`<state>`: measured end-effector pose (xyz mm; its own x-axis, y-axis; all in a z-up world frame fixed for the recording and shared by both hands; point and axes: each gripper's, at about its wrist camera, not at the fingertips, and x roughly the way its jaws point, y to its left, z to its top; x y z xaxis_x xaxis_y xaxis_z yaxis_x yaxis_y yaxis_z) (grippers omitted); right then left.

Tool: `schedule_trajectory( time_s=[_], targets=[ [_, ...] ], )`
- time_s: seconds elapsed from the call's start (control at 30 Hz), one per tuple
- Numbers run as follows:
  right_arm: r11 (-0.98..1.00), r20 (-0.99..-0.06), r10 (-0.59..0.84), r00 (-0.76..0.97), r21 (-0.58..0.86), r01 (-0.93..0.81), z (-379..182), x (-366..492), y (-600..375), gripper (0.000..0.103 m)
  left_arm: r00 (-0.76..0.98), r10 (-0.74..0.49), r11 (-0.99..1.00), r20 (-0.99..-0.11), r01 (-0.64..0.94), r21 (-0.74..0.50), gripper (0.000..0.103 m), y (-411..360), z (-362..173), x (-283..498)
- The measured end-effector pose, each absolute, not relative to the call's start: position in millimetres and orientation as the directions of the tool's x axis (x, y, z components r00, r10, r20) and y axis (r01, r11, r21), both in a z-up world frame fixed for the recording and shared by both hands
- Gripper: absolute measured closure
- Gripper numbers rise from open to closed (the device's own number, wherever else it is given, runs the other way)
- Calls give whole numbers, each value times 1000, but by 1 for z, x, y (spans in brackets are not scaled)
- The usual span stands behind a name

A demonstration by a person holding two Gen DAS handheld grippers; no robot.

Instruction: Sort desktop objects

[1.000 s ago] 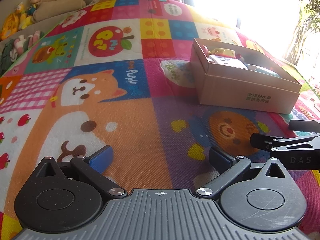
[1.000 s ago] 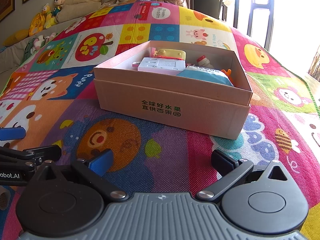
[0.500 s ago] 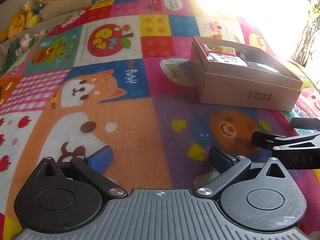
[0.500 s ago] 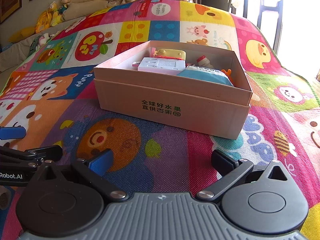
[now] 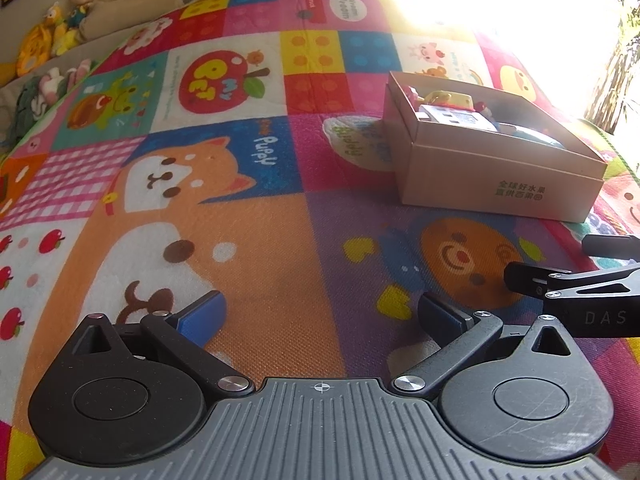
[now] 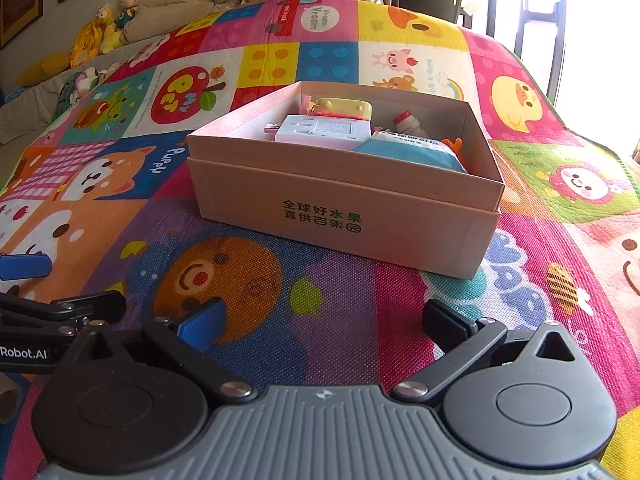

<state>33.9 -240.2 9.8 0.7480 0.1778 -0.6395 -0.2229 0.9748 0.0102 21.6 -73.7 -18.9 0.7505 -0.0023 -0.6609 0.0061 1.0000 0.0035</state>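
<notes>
From the left wrist, the left gripper (image 5: 320, 312) hangs spread and empty over the woven cartoon mat (image 5: 248, 216), the cardboard box (image 5: 496, 184) well ahead to its right. From the right wrist, the right gripper (image 6: 324, 320) gapes empty too, the box straight ahead, holding a white adapter (image 6: 324, 132) and blue pouch (image 6: 412, 152). Both views have tilted slightly since a second ago; nothing has shifted.

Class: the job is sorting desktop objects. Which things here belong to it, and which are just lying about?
Belonging to the job:
- cardboard box
- white adapter, yellow toy, blue pouch, small bottle inside it
- left gripper, right gripper, both open, holding nothing

Lying about:
- play mat
- plush toys
- pillows
</notes>
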Motion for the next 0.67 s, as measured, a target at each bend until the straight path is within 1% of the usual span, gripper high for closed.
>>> schedule_trajectory(
  time_s=[0.2, 0.4, 0.67],
  targets=[
    [975, -639, 177, 748, 9, -223, 10, 34, -243, 0, 750, -10, 1000, -661, 13, 0, 0, -74, -18, 21],
    [975, -639, 177, 748, 9, -223, 10, 33, -244, 0, 747, -44, 999, -663, 27, -36, 0, -71, -17, 22],
    [975, -639, 177, 748, 10, -223, 10, 33, -243, 0, 745, -43, 999, -665, 35, -25, 0, -60, -17, 19]
  ],
)
